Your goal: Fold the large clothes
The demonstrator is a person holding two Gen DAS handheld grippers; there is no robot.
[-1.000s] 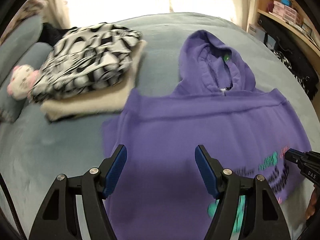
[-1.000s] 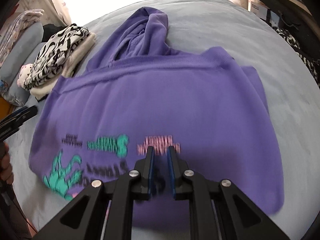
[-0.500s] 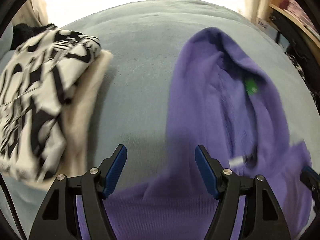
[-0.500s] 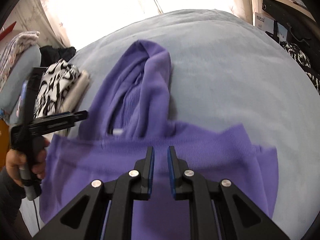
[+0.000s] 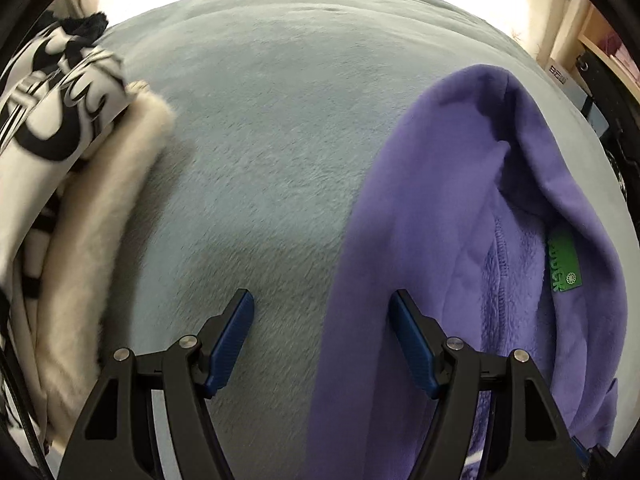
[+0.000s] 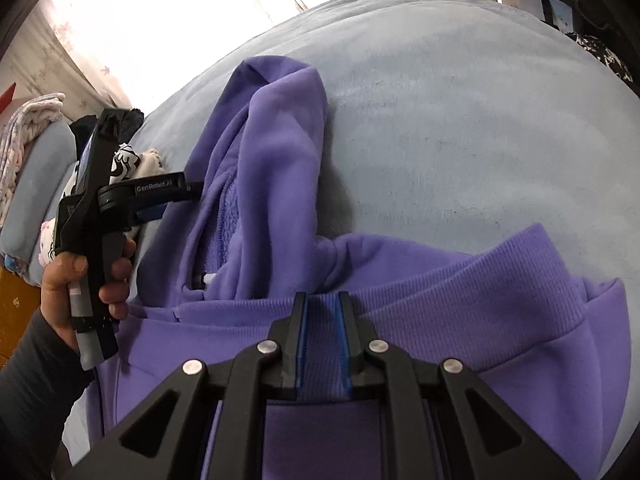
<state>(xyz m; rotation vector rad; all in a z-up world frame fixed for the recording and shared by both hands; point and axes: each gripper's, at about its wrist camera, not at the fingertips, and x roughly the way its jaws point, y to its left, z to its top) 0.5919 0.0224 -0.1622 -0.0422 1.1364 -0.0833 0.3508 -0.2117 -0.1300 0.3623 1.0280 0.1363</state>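
A purple hoodie (image 6: pixel 460 360) lies folded on a grey-blue bed, its hood (image 6: pixel 276 152) stretched out toward the far side. In the left wrist view the hood (image 5: pixel 460 240) fills the right half, with a green label (image 5: pixel 564 264) inside. My left gripper (image 5: pixel 322 320) is open and empty, low over the bed at the hood's left edge. It also shows in the right wrist view (image 6: pixel 120 200), held by a hand beside the hood. My right gripper (image 6: pixel 322 304) hovers over the folded ribbed hem, jaws nearly closed with a narrow gap, holding nothing.
A stack of folded clothes, a black-and-white patterned piece (image 5: pixel 52 120) on a cream fleece (image 5: pixel 92 240), lies left of the hood. Pillows and a knitted blanket (image 6: pixel 28 140) sit at the far left. Shelves (image 5: pixel 600 60) stand at the right. The bed (image 5: pixel 260 140) stretches beyond.
Both grippers have moved forward from the hoodie's body toward the hood. The left one now sits at the hood's left edge; the right one is over the folded hem.
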